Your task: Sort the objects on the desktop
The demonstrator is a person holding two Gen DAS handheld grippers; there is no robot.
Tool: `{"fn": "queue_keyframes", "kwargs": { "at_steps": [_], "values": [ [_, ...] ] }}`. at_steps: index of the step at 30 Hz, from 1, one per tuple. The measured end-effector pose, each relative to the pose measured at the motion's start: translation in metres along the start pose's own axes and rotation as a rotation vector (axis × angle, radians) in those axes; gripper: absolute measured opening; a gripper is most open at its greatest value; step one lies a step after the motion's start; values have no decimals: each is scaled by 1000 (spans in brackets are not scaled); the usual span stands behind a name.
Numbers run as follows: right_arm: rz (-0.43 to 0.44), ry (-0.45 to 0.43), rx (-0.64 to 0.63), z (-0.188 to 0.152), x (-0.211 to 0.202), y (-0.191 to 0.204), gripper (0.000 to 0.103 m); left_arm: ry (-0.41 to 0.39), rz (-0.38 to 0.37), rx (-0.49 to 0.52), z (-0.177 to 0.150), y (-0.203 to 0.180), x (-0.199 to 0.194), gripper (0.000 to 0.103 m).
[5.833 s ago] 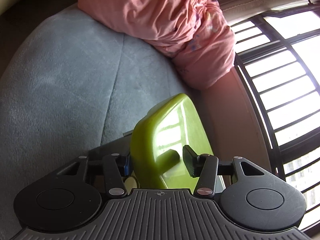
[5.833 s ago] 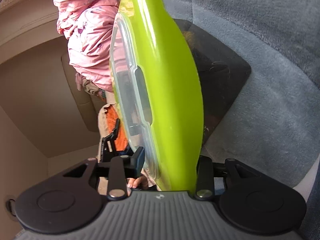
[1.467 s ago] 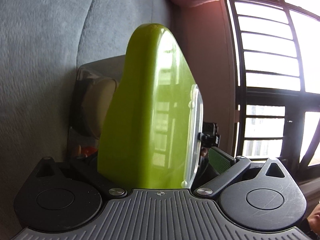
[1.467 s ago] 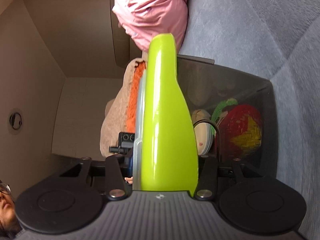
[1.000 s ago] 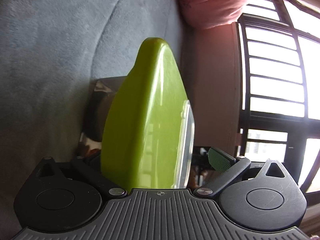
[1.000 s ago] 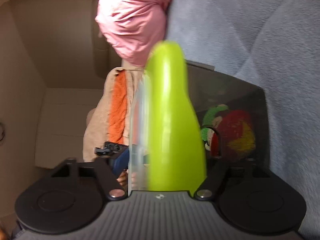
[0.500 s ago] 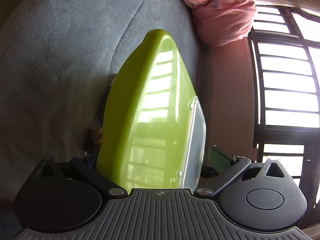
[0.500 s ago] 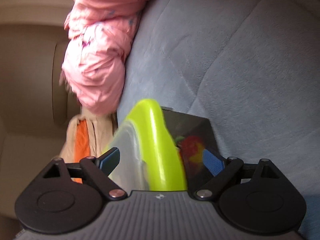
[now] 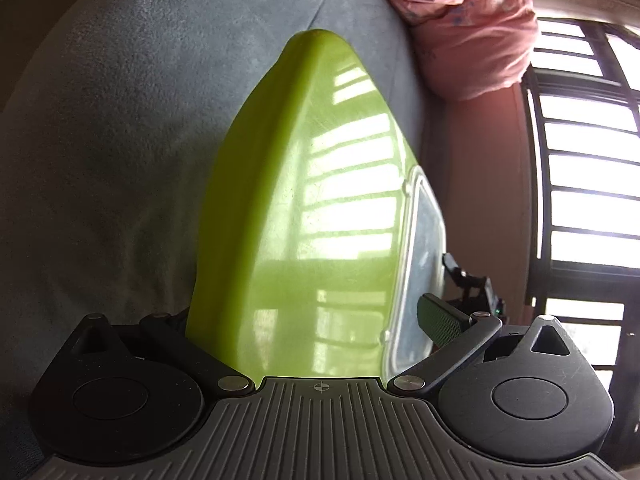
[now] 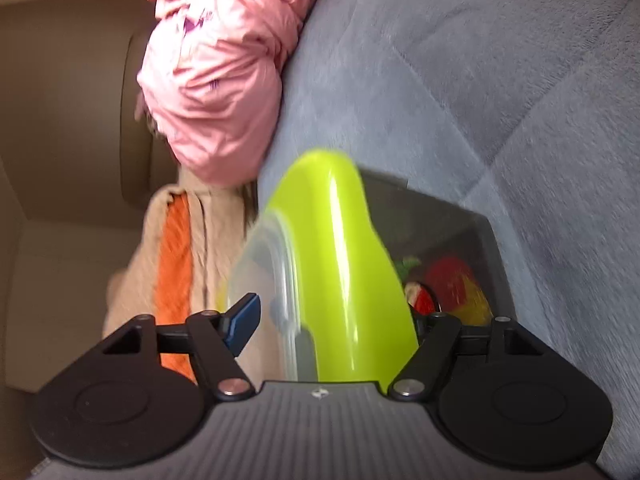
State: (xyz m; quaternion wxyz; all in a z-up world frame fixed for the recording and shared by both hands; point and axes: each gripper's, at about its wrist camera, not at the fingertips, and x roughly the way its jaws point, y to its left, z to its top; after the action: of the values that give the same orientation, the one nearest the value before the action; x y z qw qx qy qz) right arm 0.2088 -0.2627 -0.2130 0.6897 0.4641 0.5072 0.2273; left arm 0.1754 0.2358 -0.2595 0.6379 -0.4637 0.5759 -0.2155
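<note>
Close in, the left tool point(image 9: 316, 320) has its fingers spread apart, the green-padded one standing clear of the clear rim, with the green lid point(image 9: 320, 220) sitting between them and not pinched. The right tool point(image 10: 328, 320) now has its fingers apart too: a second and a half ago they were clamped flat on the lid's two faces, and now the blue pad point(image 10: 242, 322) stands off the clear side. So both tools have let go, and the lid rests on the dark box point(image 10: 472, 248) on the grey sofa point(image 10: 480, 80). Inside the box, a red and yellow toy point(image 10: 456, 284) shows past the lid's edge. That reads as the box being covered, though whether the lid sits square on it I cannot tell. Farther back lie the pink bedding point(image 10: 224, 72) and the barred window point(image 9: 584, 184).
</note>
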Motion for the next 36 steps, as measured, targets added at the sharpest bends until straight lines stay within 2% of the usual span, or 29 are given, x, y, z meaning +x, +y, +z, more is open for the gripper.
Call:
{"fn": "queue_keyframes", "kwargs": {
  "at_steps": [5,9,11,14,16,19,23,27,34,36],
  "values": [
    [2,18,-2,-11,-3,-8,72,-11,-49,-21,7,8,-4,103],
    [41,20,73,-20,-29,-33,73,-26,11,-14,10,2,-5,103],
    [32,-9,71,-25,-45,-37,74,-44,48,-14,10,0,-9,103],
    [-32,-47,-20,-36,-68,-25,76,-72,33,6,6,-11,-18,103],
    [-76,-55,-104,-45,-78,-11,75,-83,70,45,3,-26,-18,103],
    [-224,-51,-234,-57,-78,13,63,-81,147,105,0,-47,-14,103],
    [-264,-115,-197,-50,-81,18,64,-39,209,129,-5,-58,5,103],
    [-310,-173,-212,-45,-78,24,66,-93,185,78,-1,-53,-1,103],
    [-327,-222,-259,-61,-66,30,66,-183,139,-10,5,-45,-12,103],
    [-358,-285,-300,-69,-69,35,65,-202,172,-14,7,-43,-19,103]
  ]
}}
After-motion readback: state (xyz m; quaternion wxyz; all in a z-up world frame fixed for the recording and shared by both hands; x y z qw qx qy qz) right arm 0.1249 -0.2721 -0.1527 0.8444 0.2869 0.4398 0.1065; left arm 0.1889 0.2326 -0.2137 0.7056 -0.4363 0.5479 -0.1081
